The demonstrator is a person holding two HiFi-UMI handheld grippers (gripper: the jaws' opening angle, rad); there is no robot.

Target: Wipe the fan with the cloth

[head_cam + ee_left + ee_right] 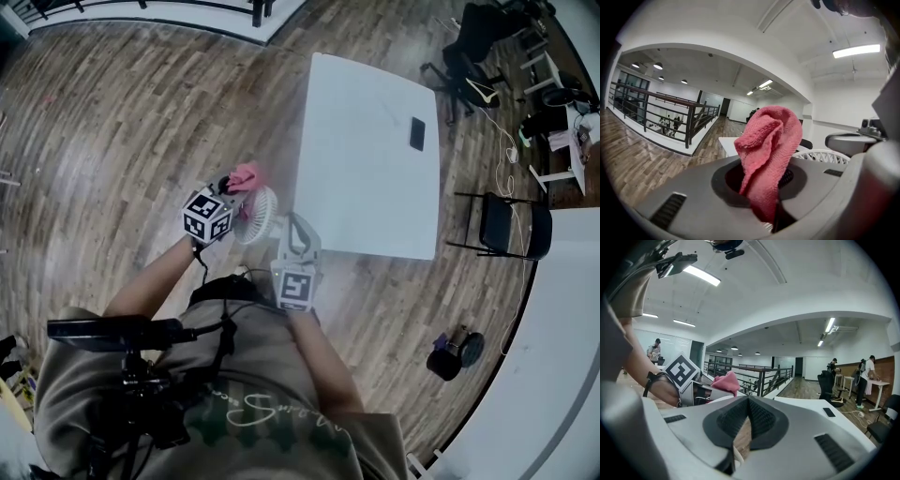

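Observation:
In the head view, a small white fan (pixel 256 217) hangs in the air just left of the white table (pixel 366 187). My right gripper (pixel 292 227) is at its right side. In the right gripper view its jaws (pixel 747 423) are nearly shut, with a thin white piece of the fan (pixel 735 460) caught low between them. My left gripper (pixel 234 186) is shut on a pink cloth (pixel 247 174) at the fan's upper edge. The cloth (pixel 768 140) stands bunched up out of the left gripper (pixel 763 187). The fan's white grille (pixel 824 156) shows just behind it.
A dark phone (pixel 417 133) lies on the table's far right side. A black chair (pixel 511 225) stands to the right of the table. Dark objects (pixel 455 352) sit on the wood floor. A white cable (pixel 511 155) trails nearby. People (pixel 865 376) stand at desks far back.

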